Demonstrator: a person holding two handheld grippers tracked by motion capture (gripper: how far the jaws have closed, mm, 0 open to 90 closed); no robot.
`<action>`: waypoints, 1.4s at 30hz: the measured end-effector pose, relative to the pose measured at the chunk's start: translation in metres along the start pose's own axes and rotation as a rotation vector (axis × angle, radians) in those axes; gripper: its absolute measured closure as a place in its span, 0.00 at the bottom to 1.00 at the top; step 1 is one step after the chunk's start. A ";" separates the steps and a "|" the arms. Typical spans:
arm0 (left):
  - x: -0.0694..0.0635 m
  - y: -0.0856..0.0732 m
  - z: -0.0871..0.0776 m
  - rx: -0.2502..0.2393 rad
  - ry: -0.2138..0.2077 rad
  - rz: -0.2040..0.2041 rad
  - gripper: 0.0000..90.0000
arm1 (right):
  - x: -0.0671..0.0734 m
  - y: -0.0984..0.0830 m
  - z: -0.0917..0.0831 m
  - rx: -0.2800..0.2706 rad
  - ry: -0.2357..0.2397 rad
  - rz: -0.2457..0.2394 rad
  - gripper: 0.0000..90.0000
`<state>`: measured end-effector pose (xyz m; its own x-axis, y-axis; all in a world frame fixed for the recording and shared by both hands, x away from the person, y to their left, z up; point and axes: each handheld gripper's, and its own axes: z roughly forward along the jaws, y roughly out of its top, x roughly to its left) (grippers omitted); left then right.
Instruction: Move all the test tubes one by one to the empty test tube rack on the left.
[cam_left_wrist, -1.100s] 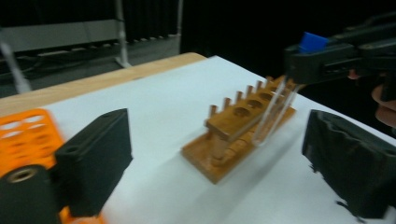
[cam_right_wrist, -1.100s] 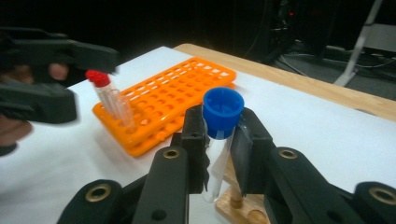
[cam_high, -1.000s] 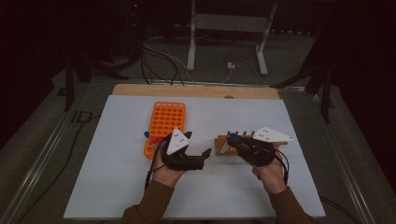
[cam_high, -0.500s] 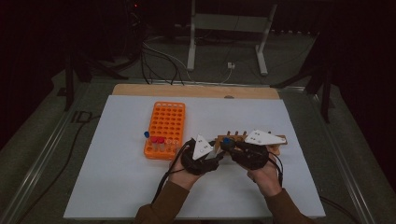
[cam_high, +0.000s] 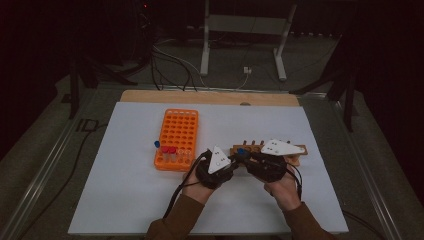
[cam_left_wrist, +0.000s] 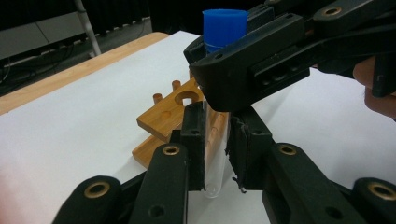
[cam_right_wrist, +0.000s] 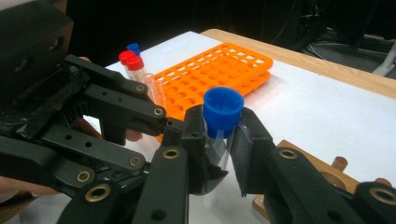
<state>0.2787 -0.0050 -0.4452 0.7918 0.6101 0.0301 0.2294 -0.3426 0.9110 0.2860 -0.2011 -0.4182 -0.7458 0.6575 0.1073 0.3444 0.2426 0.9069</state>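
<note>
1. A clear tube with a blue cap (cam_right_wrist: 222, 112) is seen upright between the two grippers, above the white worktop (cam_high: 125, 200) and just in front of a wooden stand (cam_left_wrist: 173, 109).
2. The right gripper (cam_right_wrist: 219, 140) is closed on the tube just below the cap; in the right gripper view both jaws are pressed against the clear wall, and the cap stands above them.
3. The left gripper (cam_left_wrist: 215, 154) is placed lower on the same tube. In the left gripper view its jaws are narrowed about the lower part, with the rounded bottom of the tube showing below them. The left jaw appears to touch the glass, while a thin gap is seen at the right jaw, so a firm hold cannot be told.
4. In the high view the two grippers are found side by side and nearly touching near the middle of the worktop, each held in a hand, with brown sleeves entering from the bottom edge.
5. An orange rack (cam_high: 179, 137) is seen to the left of the grippers, well apart from the wooden stand. Two red-capped tubes (cam_high: 168, 150) are stood in its near end, and a blue-capped tube (cam_high: 156, 144) is seen at its near left edge.
6. A wooden board (cam_high: 210, 96) is seen along the far edge of the worktop.
</note>
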 end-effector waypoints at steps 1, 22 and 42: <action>0.000 0.000 -0.001 -0.002 0.002 0.001 0.87 | 0.000 0.000 -0.001 -0.003 0.002 0.004 0.84; 0.041 -0.013 -0.053 -0.062 0.127 -0.099 0.87 | -0.043 0.002 -0.033 -0.065 -0.136 0.081 0.17; 0.080 -0.042 -0.121 -0.128 0.213 -0.172 0.87 | -0.054 -0.008 -0.038 -0.045 -0.190 0.112 0.00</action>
<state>0.2637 0.1445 -0.4309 0.6078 0.7921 -0.0564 0.2661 -0.1363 0.9542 0.3022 -0.2657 -0.4161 -0.5824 0.8018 0.1335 0.3896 0.1312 0.9116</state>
